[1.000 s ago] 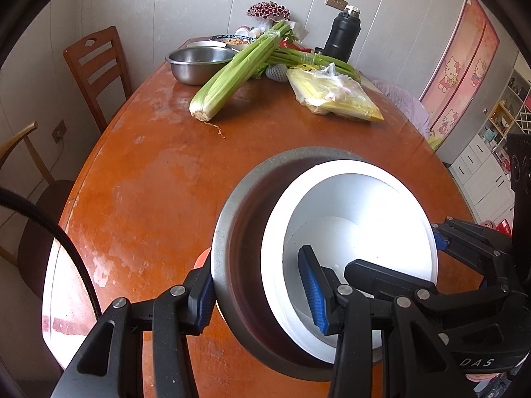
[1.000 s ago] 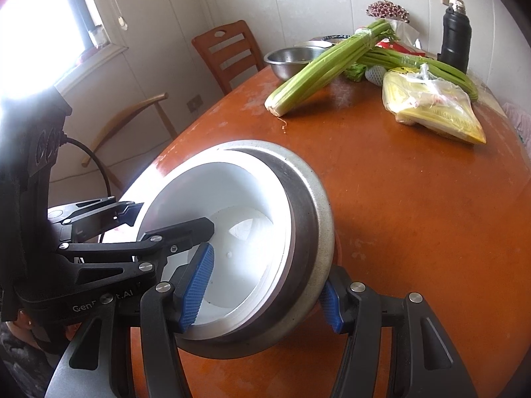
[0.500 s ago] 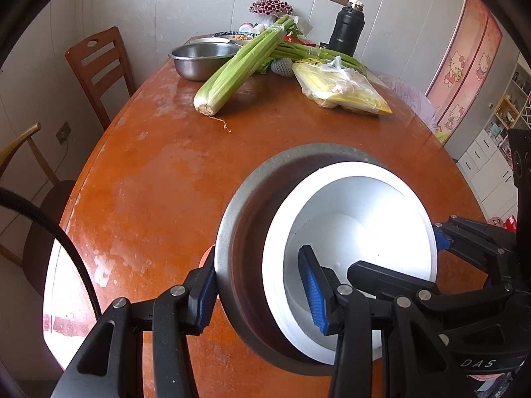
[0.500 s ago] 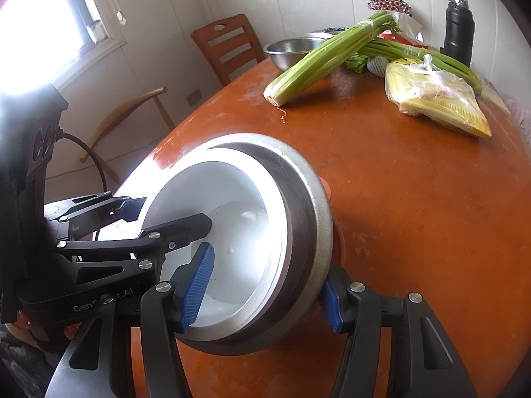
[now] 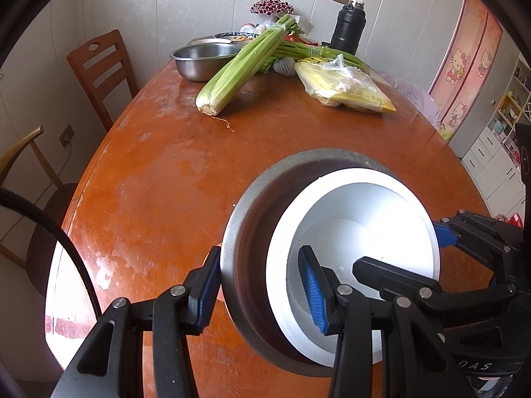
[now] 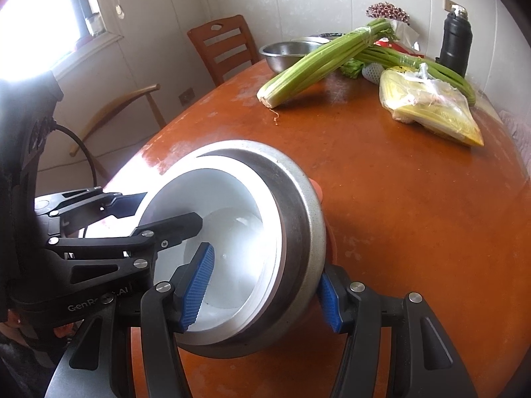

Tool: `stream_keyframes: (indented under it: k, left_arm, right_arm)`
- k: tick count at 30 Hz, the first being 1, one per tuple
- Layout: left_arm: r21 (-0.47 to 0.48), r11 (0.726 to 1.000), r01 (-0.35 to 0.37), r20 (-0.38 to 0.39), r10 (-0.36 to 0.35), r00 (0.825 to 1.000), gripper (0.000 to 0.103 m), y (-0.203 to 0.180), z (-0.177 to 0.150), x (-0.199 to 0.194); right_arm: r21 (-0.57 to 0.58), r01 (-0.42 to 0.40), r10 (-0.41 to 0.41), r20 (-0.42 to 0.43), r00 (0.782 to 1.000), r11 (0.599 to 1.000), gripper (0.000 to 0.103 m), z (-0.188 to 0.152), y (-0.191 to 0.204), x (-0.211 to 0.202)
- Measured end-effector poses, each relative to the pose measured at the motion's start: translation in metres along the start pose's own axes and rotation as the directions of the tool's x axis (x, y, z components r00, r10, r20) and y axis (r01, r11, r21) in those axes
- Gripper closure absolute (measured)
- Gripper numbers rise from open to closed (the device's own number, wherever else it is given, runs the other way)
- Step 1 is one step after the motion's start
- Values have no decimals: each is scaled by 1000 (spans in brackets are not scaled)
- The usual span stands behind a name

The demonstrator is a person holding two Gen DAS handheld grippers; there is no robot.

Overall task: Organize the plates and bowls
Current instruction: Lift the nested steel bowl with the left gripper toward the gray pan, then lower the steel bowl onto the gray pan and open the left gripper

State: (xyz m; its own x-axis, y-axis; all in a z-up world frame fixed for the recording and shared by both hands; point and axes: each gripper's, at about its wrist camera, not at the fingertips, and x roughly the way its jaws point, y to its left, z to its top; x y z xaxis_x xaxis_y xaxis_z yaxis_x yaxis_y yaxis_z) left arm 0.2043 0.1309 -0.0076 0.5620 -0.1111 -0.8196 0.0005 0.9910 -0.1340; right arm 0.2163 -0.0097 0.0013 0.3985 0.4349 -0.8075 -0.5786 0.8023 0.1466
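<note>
A white bowl sits nested inside a grey metal bowl, and an orange-pink dish shows just behind them. Both grippers hold this stack above the orange table. My left gripper is shut on the stack's left rim, one pad inside, one outside. My right gripper is shut on the opposite rim the same way. The stack also shows in the right wrist view, white bowl inside grey bowl.
At the far end lie a celery bunch, a steel bowl, a bag of yellow food, a black flask and flowers. A wooden chair stands at the left.
Both grippers have carried the bowl stack forward along the table toward the far end. The grip has not changed.
</note>
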Motion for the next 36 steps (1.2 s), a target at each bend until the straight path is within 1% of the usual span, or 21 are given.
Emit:
stream_keyframes:
  k: [12,21,29,36]
  left_arm:
    - [2,1000,-12,-1,12,1000,57,-1,-3,4]
    - [-1,1000,-23,11,23,1000,56,-1,-4,5]
    - [5,999,-46,18,46,999,52,-3,-3,6]
    - [-5,998,-55,20,55,998,49,-4,-3,7]
  right_arm:
    - [-29,76,-76,14,997,997,42,-2,2,3]
    - [-41,103,-101,40,994,994,42,-2,2,3]
    - [-52,140,-138,51,989,989,42,-4,0,7]
    - [-41,137,-135,54,989,990,42,-5,-6,8]
